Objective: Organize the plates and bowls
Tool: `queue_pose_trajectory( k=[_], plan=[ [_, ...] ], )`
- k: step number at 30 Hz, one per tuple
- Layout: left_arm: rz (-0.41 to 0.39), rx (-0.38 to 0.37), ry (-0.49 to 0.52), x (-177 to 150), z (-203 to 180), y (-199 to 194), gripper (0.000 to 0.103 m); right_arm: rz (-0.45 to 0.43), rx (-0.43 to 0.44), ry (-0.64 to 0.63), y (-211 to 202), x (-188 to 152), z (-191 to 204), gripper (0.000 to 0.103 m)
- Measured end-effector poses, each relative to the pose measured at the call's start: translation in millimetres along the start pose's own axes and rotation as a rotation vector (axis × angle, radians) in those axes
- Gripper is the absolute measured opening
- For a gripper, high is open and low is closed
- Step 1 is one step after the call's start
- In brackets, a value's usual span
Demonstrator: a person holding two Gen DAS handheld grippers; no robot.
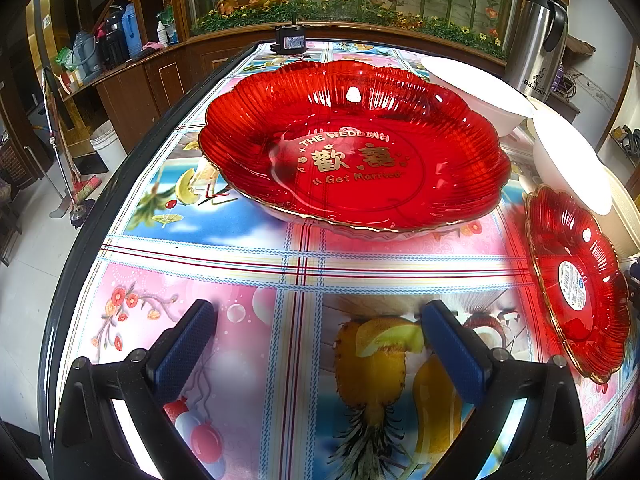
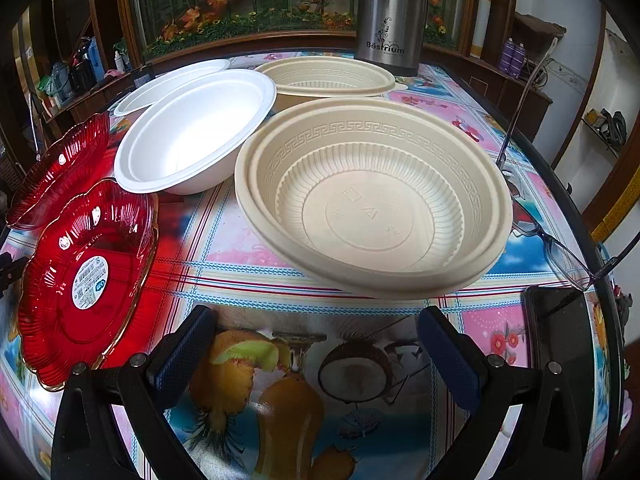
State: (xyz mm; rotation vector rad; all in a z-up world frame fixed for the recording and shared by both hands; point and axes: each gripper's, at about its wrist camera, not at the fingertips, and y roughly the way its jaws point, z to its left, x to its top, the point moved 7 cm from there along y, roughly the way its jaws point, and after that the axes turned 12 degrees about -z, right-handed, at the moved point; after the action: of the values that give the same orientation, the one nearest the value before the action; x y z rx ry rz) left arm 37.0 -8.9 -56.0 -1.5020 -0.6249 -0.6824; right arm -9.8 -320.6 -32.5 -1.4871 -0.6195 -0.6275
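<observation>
Left wrist view: my left hand-held gripper (image 1: 318, 334) sits at the bottom of the frame, its blue-padded fingers (image 1: 186, 346) spread wide with nothing between them, above the fruit-print cloth of the desk (image 1: 240, 264). Filling the centre is a large red plate (image 1: 354, 148) with gold lettering; it is empty. At the right edge lies a smaller red plate (image 1: 580, 284), holding only a white sticker in its well. Above it, in the upper right, are two white bowls (image 1: 568, 160), their insides not visible from here, and a steel flask (image 1: 536, 44) behind them.

Right wrist view: my right hand-held gripper (image 2: 316, 334) is likewise spread and holds nothing. Just beyond it, right of centre, stands an empty cream bowl (image 2: 372, 200) with a key-pattern rim. A second cream bowl (image 2: 328, 76) sits behind it near the flask (image 2: 390, 16). Left of centre is an empty white bowl (image 2: 196, 132), its rim touching another white one behind. At the lower left is the stickered red plate (image 2: 86, 280), the other red plate's edge beyond it. Eyeglasses (image 2: 560, 248) lie at the right.
</observation>
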Motion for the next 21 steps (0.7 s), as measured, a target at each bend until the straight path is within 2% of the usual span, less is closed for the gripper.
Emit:
queue_pose_trajectory(
  k=[9, 16, 21],
  plan=[
    [0.000, 0.000, 0.000, 0.0, 0.1, -0.1, 0.103, 0.004, 0.005, -0.005, 1.1, -0.8, 2.1, 0.102],
    [0.000, 0.000, 0.000, 0.0, 0.0, 0.0, 0.103, 0.153, 0.088, -0.086, 6.0, -1.0, 0.6, 0.102],
    [0.000, 0.000, 0.000, -0.1, -0.2, 0.5, 0.103, 0.244, 0.120, -0.080, -4.4, -6.9, -8.6, 0.102]
  ],
)
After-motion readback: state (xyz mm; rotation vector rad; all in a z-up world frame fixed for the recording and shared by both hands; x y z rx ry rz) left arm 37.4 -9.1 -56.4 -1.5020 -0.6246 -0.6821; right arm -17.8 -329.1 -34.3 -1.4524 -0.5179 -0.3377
